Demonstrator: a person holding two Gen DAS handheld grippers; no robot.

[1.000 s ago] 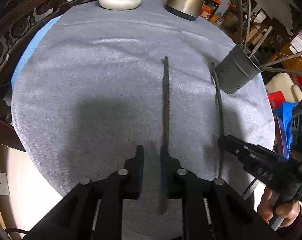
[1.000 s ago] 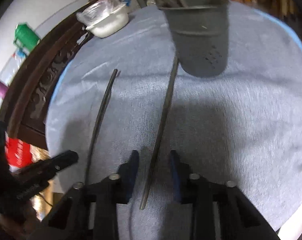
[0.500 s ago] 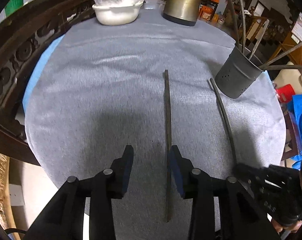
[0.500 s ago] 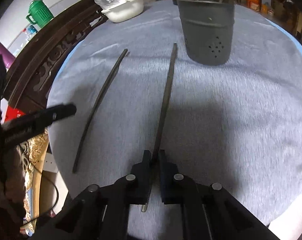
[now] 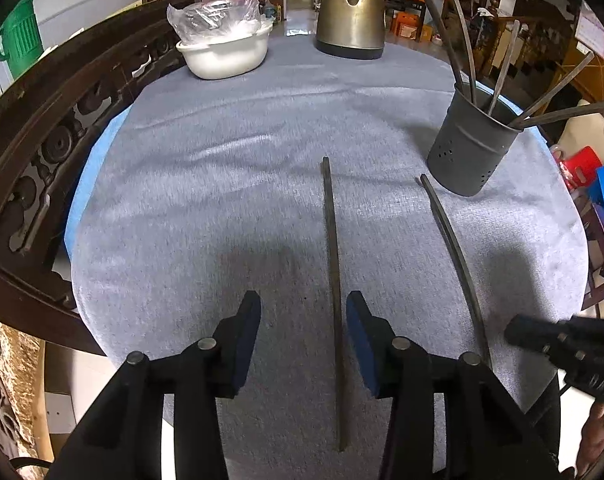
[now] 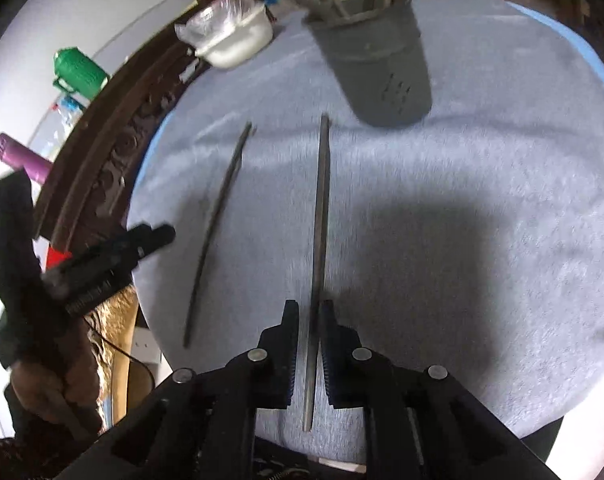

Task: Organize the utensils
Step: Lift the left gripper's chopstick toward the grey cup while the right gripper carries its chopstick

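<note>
Two dark chopsticks lie on the grey cloth. My left gripper (image 5: 302, 312) is open and its jaws are opening. One chopstick (image 5: 330, 240) lies between them near the right pad, untouched. My right gripper (image 6: 309, 312) is shut on the other chopstick (image 6: 321, 200), though its jaws are easing open a little. That chopstick points at the foot of the grey utensil holder (image 6: 381, 72). In the left wrist view the holder (image 5: 469, 152) holds several chopsticks, the right gripper (image 5: 513, 330) reaches in from the right, and its chopstick (image 5: 449, 240) runs beside it.
A white bowl (image 5: 226, 56) with a plastic bag and a brass kettle (image 5: 351, 12) stand at the far edge. Carved dark wood (image 5: 42, 140) curves along the table's left side. A hand (image 6: 50, 392) holds the left gripper (image 6: 158, 236) beside the other chopstick (image 6: 218, 224).
The left jaws have spread wider around their chopstick, and that gripper has drawn back a little. The right jaws closed onto their chopstick and shifted with it.
</note>
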